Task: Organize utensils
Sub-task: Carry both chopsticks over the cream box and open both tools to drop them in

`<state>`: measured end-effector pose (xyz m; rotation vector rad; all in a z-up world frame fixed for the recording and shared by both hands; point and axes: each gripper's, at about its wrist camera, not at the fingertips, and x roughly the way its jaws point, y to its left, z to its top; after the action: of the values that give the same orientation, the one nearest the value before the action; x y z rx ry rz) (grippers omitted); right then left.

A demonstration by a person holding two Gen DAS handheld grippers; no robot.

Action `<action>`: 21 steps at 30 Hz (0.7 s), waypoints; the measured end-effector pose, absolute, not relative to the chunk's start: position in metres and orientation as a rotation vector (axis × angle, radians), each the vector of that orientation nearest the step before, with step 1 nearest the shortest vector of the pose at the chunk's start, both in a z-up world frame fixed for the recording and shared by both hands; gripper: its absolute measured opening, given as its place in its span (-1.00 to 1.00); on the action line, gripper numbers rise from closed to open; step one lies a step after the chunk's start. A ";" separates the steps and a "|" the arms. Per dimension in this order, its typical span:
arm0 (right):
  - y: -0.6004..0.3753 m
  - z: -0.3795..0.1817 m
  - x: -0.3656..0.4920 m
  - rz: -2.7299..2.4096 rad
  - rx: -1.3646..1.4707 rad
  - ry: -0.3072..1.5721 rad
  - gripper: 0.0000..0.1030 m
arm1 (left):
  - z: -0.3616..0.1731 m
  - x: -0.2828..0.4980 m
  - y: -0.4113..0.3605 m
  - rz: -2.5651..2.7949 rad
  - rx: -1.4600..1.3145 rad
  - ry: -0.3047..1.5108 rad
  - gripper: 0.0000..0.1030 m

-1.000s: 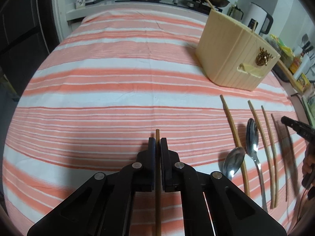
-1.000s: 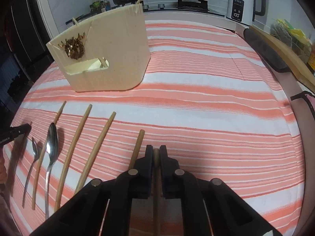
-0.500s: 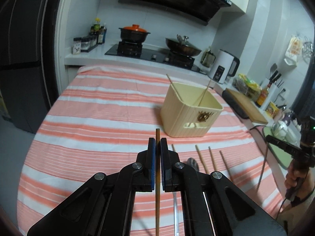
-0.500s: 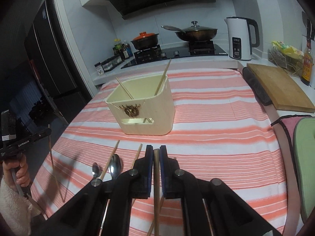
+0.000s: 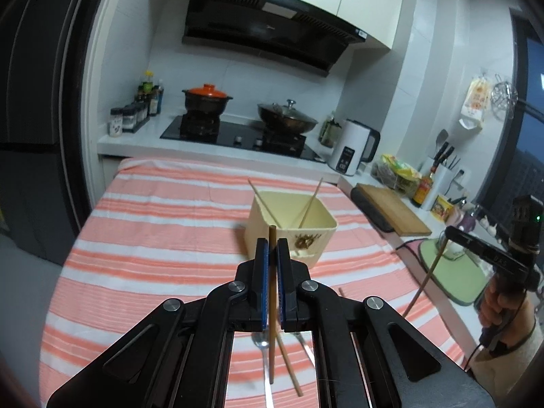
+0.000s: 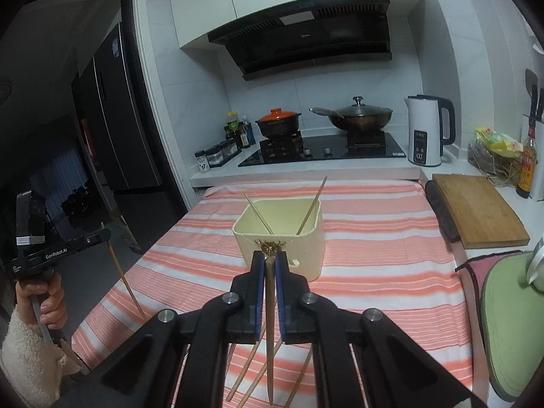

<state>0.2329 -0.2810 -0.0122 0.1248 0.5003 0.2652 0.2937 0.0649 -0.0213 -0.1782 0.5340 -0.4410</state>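
My left gripper (image 5: 272,242) is shut on a brown wooden chopstick (image 5: 271,306) that hangs down between its blue pads, raised well above the table. My right gripper (image 6: 267,255) is likewise shut on a pale wooden chopstick (image 6: 269,323). Ahead of both stands the cream utensil box (image 5: 292,231) (image 6: 282,234) on the striped cloth, with two chopsticks leaning inside it. Below, on the cloth, lie a loose chopstick (image 5: 289,367), more loose chopsticks (image 6: 243,370) and spoons (image 5: 260,340). Each view shows the other gripper out to the side with its stick hanging.
The table wears an orange and white striped cloth (image 5: 163,224). A wooden cutting board (image 6: 476,210) and a green mat (image 6: 510,323) lie along the right edge. Behind are the hob with pots (image 6: 323,142), a white kettle (image 6: 428,129) and spice jars (image 5: 136,115).
Both grippers have risen high off the cloth and tilted up, each carrying its chopstick; the view went from the tabletop to the whole kitchen. The box now sits below and ahead.
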 end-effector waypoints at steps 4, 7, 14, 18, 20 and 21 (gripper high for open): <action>-0.277 0.004 0.240 0.270 0.120 0.457 -0.87 | -0.001 0.294 0.060 -0.453 -0.188 0.489 -0.96; -0.270 0.017 0.248 0.276 0.103 0.426 -0.87 | 0.012 0.301 0.053 -0.459 -0.178 0.465 -0.96; -0.254 0.047 0.270 0.292 0.060 0.362 -0.87 | 0.047 0.320 0.025 -0.485 -0.133 0.402 -0.96; -0.247 0.062 0.289 0.292 0.038 0.335 -0.88 | 0.071 0.336 0.006 -0.495 -0.110 0.342 -0.96; -0.244 0.070 0.298 0.291 0.030 0.317 -0.88 | 0.081 0.344 -0.002 -0.490 -0.100 0.303 -0.96; -0.243 0.073 0.302 0.290 0.023 0.306 -0.88 | 0.085 0.349 -0.007 -0.484 -0.098 0.287 -0.96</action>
<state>0.3023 -0.2429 0.0731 0.0231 0.3062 0.2901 0.3486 -0.0067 0.0850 -0.0976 0.2867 -0.4841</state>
